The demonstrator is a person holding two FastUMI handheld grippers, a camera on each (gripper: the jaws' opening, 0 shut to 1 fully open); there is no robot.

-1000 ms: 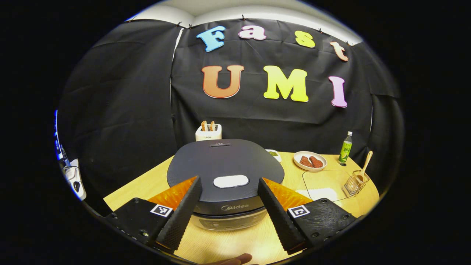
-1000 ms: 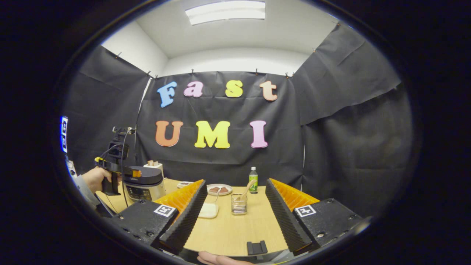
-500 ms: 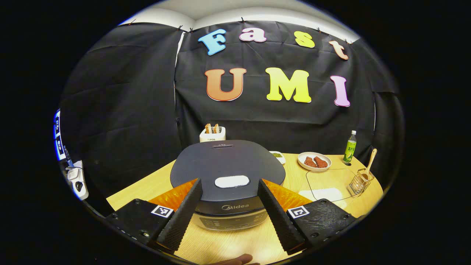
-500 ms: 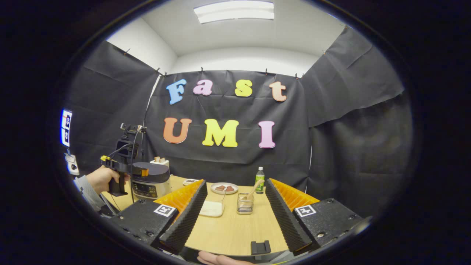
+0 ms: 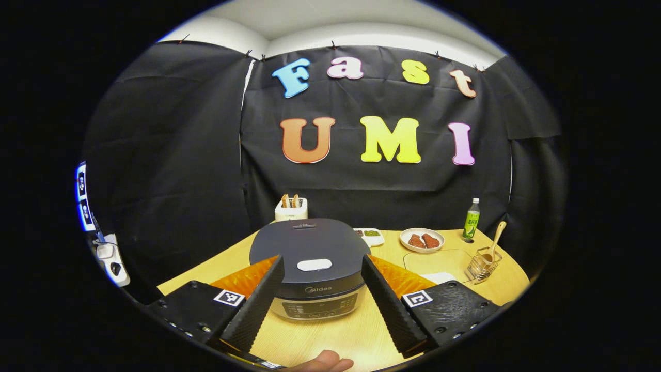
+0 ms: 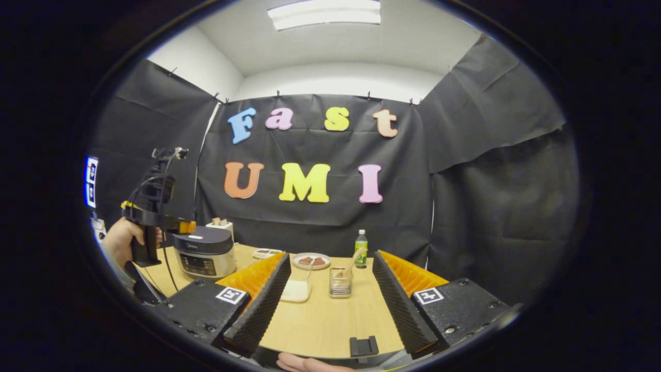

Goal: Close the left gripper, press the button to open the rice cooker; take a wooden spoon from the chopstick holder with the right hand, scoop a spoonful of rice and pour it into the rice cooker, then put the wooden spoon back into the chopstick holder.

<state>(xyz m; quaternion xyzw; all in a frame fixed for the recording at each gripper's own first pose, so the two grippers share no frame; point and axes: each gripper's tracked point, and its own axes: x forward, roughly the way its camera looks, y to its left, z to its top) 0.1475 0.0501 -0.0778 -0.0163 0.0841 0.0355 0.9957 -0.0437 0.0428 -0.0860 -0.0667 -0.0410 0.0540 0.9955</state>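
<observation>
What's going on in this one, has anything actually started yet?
Barely. A person holds a claw in each hand at a wooden table. The left claw is open, aimed at the rice cooker, whose lid is down and whose white lid button is not being touched. The right claw is open and empty, pointed toward the wire chopstick holder, where the wooden spoon stands. Rice lies in the clear tray beside it.
</observation>
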